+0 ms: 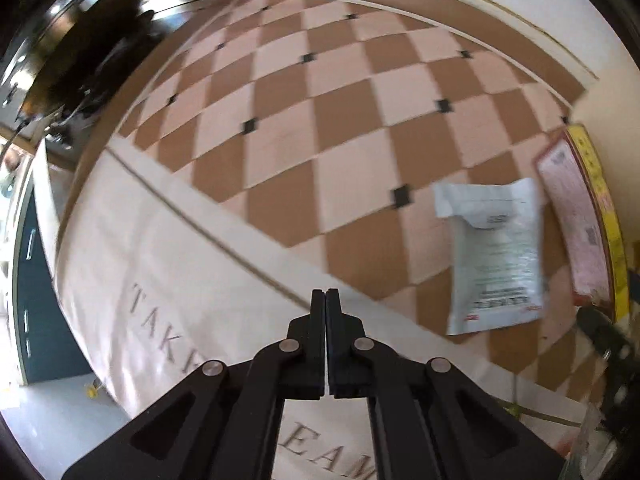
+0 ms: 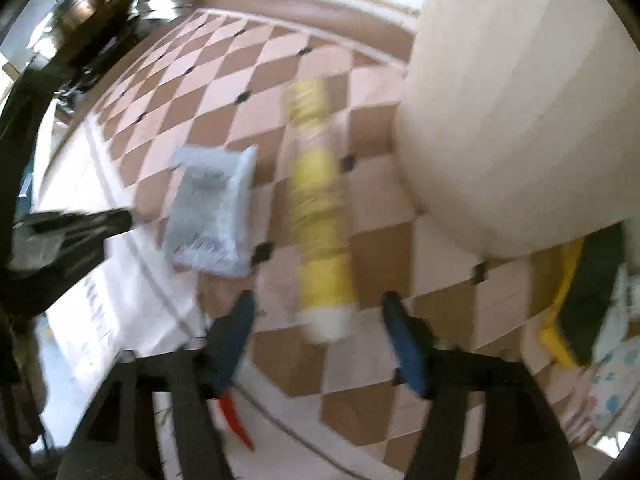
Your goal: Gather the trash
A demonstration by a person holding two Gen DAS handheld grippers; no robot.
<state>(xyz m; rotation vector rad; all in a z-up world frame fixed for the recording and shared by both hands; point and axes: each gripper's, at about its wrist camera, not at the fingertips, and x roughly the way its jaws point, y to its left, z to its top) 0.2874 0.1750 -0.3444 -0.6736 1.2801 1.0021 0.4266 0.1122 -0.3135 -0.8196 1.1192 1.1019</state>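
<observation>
Over checkered cloth [image 2: 372,364], yellow pkg [image 2: 320,216] btwn right fingers [image 2: 404,344]

Count, checkered tabletop:
- white plastic pouch [image 1: 494,256] [image 2: 212,216], centre-left of right wrist view: 1
- yellow wrapper [image 2: 318,216], long, centre of frame: 1
- yellow-green sponge [image 2: 576,300], right edge: 1
- red scrap [image 2: 236,420], lower left: 1
- dark pan [image 2: 92,12], upper left: 1

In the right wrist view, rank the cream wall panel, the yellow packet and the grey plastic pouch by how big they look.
1. Cream wall panel, by far the largest.
2. Yellow packet and grey plastic pouch look roughly alike in area; blur and fisheye distortion make ranking them unsure.
</observation>
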